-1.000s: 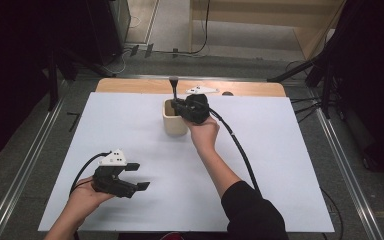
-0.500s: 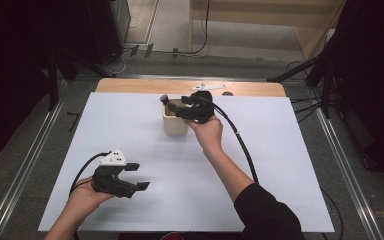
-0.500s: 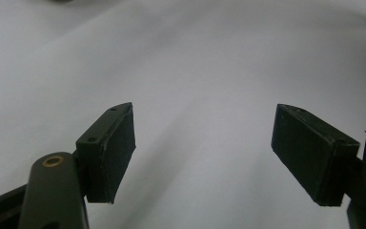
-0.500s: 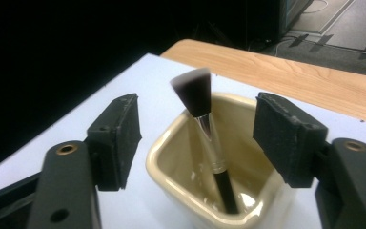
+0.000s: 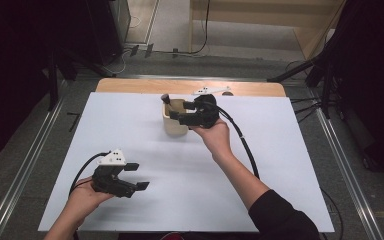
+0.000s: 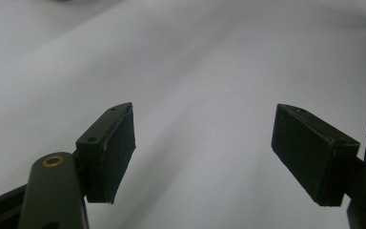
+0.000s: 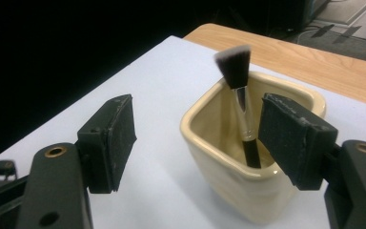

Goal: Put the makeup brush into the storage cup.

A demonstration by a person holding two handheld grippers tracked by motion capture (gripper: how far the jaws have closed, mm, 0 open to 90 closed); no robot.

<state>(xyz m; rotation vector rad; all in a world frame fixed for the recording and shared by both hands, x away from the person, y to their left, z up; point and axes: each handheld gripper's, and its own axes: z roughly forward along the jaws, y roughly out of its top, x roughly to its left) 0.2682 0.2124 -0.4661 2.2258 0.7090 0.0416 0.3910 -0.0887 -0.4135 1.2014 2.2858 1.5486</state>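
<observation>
A cream ceramic cup (image 5: 171, 125) stands at the back middle of the white table top. A make-up brush (image 5: 165, 99) with a black handle leans in it, bristles up. My right gripper (image 5: 176, 116) hovers just right of the cup's rim, pointing left at it. Its jaws have just been opening and stand open, off the brush. In the right gripper view the cup (image 7: 248, 191) and brush (image 7: 236, 62) lie just beyond the open right gripper (image 7: 198, 138), touching neither pad. My left gripper (image 5: 138, 176) rests open at the front left, and the left gripper (image 6: 202, 148) has bare table between its pads.
A bare wooden strip (image 5: 130, 86) runs along the table's far edge, with a small white object (image 5: 211, 91) on it behind the cup. The right gripper's black cable (image 5: 245, 150) trails across the white top (image 5: 290, 165). Dark floor and metal rails lie around the table.
The right gripper has opened and let go of the brush, then drawn back to the right and slightly up. The brush now leans left in the cup. The left gripper has not moved.
</observation>
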